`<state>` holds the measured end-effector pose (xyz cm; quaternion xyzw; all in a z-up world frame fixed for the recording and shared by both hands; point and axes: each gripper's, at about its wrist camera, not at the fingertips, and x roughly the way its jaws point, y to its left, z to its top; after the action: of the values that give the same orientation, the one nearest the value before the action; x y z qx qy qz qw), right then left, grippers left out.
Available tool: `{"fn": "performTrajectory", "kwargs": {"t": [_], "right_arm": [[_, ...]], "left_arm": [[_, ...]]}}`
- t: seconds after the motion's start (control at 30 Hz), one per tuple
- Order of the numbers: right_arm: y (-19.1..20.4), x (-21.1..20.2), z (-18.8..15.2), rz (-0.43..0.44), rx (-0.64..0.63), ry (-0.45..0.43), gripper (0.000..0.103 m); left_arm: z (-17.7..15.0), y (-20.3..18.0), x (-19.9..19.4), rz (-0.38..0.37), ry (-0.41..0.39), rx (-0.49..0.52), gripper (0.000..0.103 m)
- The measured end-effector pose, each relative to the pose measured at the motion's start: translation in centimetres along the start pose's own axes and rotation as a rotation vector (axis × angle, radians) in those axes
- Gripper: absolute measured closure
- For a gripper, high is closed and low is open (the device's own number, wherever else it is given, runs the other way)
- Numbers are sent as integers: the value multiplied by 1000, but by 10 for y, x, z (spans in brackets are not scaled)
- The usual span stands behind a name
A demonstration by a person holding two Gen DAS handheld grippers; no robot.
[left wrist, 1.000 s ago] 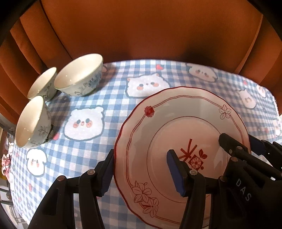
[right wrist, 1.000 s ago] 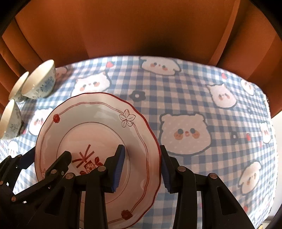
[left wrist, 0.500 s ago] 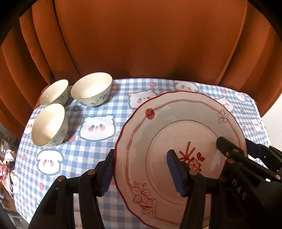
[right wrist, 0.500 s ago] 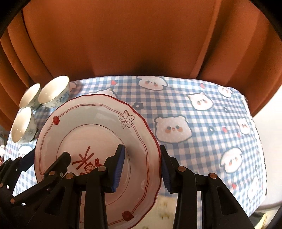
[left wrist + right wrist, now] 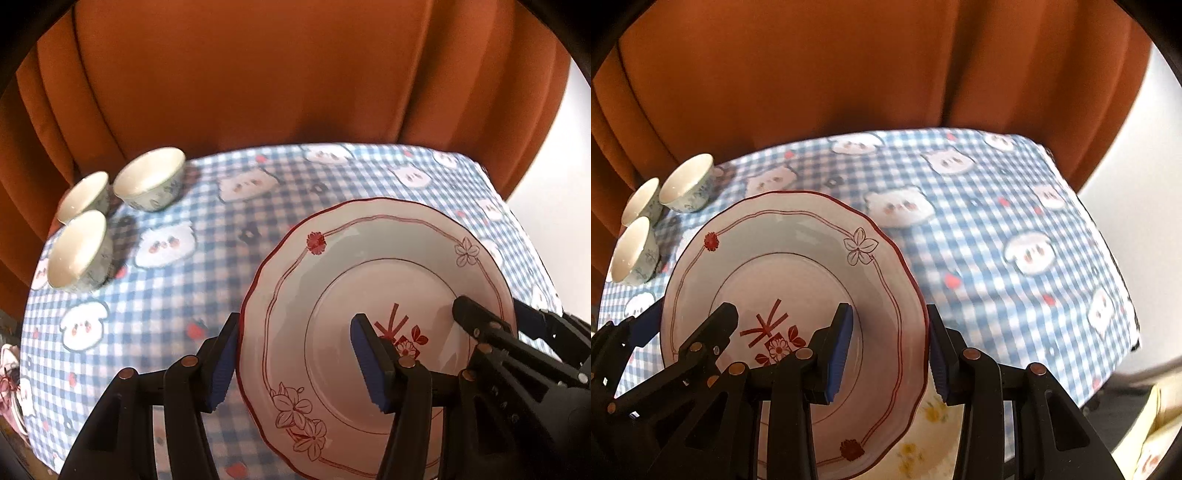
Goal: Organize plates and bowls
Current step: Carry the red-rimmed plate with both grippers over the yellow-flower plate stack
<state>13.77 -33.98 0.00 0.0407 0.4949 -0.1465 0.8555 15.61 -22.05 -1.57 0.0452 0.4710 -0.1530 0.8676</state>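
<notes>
In my left wrist view, three small white bowls sat clustered at the upper left on the blue checked tablecloth (image 5: 280,229): one nearest the curtain (image 5: 84,196), a wider one (image 5: 149,178) just right of it, and a third (image 5: 78,249) below them, all upright and close together, whether touching I could not tell. An orange curtain (image 5: 258,74) filled the top of the frame behind the table. Lower down, my left gripper (image 5: 295,362) straddled the left rim of the red-trimmed plate (image 5: 369,266), one blue pad under the rim's outer edge and the other over the plate's well. The pads stood partly apart, and I could not tell whether they pressed on the plate. At the lower right my other tool's black fingers reached across the plate's far side.

In my right wrist view, the same bowls lay at the far left, the wider bowl (image 5: 687,182) uppermost. The plate (image 5: 790,236) filled the lower left centre, tilted and apparently clear of the cloth, over the table's near edge. My right gripper (image 5: 888,354) sat about a third open with its pads either side of the plate's right rim, seemingly gripping it. To the right, the tablecloth (image 5: 997,221) stretched away bare, with a pale wall (image 5: 1145,147) at the far right.
</notes>
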Motion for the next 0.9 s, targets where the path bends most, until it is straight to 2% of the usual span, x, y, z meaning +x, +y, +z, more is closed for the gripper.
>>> {"fn": "performTrajectory", "kwargs": {"t": [0.17, 0.37, 0.6, 0.9], "right_arm": [[-23, -2, -17, -12, 13, 13, 60], [-46, 8, -33, 9, -26, 40, 60], [-69, 32, -51, 51, -70, 85, 60], [-78, 55, -54, 103, -119, 124, 60]], "left_arm": [[-21, -23, 8, -17, 58, -7, 44], [-46, -45, 22, -4, 119, -45, 44], [-64, -64, 35, 45, 141, -90, 44], [-69, -75, 37, 139, 129, -102, 44]]}}
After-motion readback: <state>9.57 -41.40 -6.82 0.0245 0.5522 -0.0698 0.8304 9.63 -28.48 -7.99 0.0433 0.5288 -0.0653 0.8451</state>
